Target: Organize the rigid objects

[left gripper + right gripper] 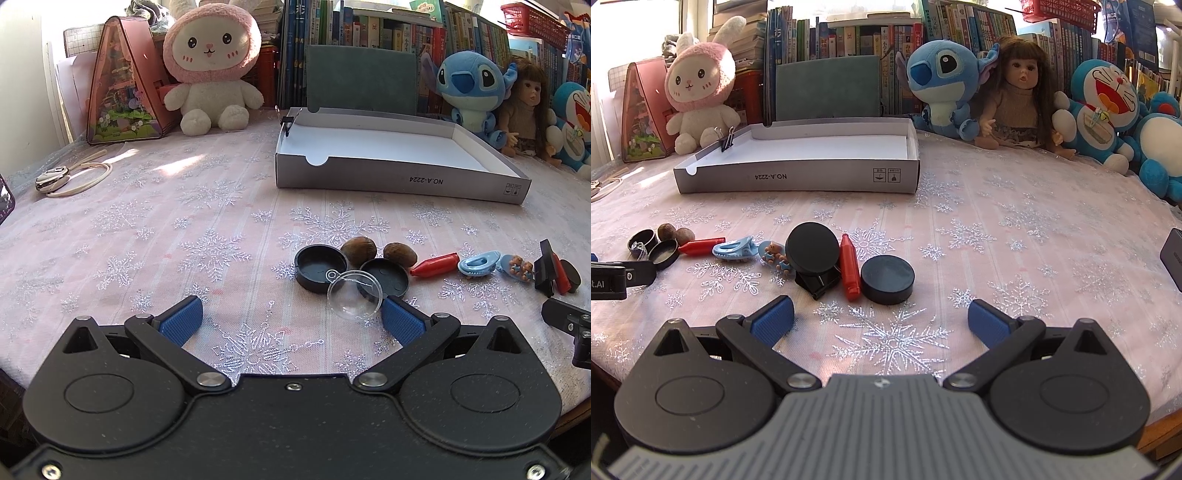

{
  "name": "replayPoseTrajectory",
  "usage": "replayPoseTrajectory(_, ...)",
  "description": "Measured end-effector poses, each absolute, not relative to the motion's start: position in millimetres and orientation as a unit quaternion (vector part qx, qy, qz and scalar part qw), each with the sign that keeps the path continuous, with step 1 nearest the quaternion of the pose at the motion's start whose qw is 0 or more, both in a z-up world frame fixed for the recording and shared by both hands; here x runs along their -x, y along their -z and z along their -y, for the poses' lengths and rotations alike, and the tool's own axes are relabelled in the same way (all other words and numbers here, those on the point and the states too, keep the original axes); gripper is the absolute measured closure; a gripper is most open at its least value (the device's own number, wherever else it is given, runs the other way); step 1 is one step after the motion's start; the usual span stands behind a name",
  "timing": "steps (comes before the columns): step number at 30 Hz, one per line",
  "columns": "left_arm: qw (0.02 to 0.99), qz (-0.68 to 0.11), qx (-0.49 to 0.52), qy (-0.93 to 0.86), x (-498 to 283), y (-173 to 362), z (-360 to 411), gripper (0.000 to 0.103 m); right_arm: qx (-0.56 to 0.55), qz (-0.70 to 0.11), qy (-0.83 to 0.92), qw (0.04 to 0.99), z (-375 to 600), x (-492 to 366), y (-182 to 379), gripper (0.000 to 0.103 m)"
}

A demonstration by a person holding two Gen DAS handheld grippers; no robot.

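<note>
A row of small items lies on the snowflake cloth. In the left wrist view: two black round lids [320, 268], two brown nuts [358, 251], a clear plastic half-sphere [354, 297], a red crayon-like piece [435, 264], and a blue hair clip [478, 263]. My left gripper [291, 320] is open, its right pad just beside the clear half-sphere. In the right wrist view my right gripper [881, 320] is open just short of a black puck [887, 279], a red piece [849, 271] and a black disc on a stand [812, 250]. An empty grey cardboard tray [798, 181] sits behind.
Plush toys [942, 79] and a doll [1019, 99] line the back before a wall of books. A binder clip [726, 138] grips the tray's left wall. A white cord with a metal piece [70, 177] lies far left. A dark object [1172, 254] sits at the right edge.
</note>
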State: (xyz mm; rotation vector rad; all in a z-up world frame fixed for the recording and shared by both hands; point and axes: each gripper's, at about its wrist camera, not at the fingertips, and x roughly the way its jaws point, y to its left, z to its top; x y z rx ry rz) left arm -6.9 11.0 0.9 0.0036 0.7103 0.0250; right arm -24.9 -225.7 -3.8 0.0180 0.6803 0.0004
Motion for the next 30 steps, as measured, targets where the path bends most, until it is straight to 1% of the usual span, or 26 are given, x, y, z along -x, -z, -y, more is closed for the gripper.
replayPoseTrajectory(10, 0.94, -0.342, -0.005, -0.008, 11, 2, -11, 0.0, -0.012, -0.303, -0.003, 0.953, 225, 31, 10, 0.0)
replayPoseTrajectory(11, 0.94, -0.341, -0.006, -0.003, 13, 1, -11, 0.003, -0.012, -0.3, -0.003, 0.954, 225, 32, 10, 0.0)
replayPoseTrajectory(14, 0.944, -0.33, -0.008, 0.01, 21, -1, -11, 0.02, -0.011, -0.292, -0.012, 0.956, 227, 32, 11, 0.0)
replayPoseTrajectory(15, 0.945, -0.327, -0.011, 0.016, 24, -2, -10, 0.023, -0.01, -0.289, -0.014, 0.957, 227, 32, 11, 0.0)
replayPoseTrajectory(19, 0.947, -0.321, -0.013, 0.032, 30, -2, -8, 0.025, -0.015, -0.268, -0.011, 0.963, 225, 37, 15, 0.0)
replayPoseTrajectory(22, 0.949, -0.314, -0.004, 0.037, 32, 0, -8, 0.022, -0.024, -0.248, -0.002, 0.968, 224, 40, 17, 0.0)
replayPoseTrajectory(24, 0.949, -0.313, -0.006, 0.034, 31, 1, -7, 0.019, -0.03, -0.251, -0.004, 0.968, 225, 39, 16, 0.0)
replayPoseTrajectory(27, 0.949, -0.314, -0.011, 0.034, 31, 1, -6, 0.019, -0.015, -0.264, -0.017, 0.964, 224, 35, 14, 0.0)
replayPoseTrajectory(28, 0.948, -0.315, -0.01, 0.036, 31, 1, -6, 0.019, -0.015, -0.269, -0.02, 0.963, 225, 34, 13, 0.0)
replayPoseTrajectory(30, 0.948, -0.317, -0.005, 0.039, 31, -1, -6, 0.025, -0.016, -0.275, -0.022, 0.961, 227, 33, 11, 0.0)
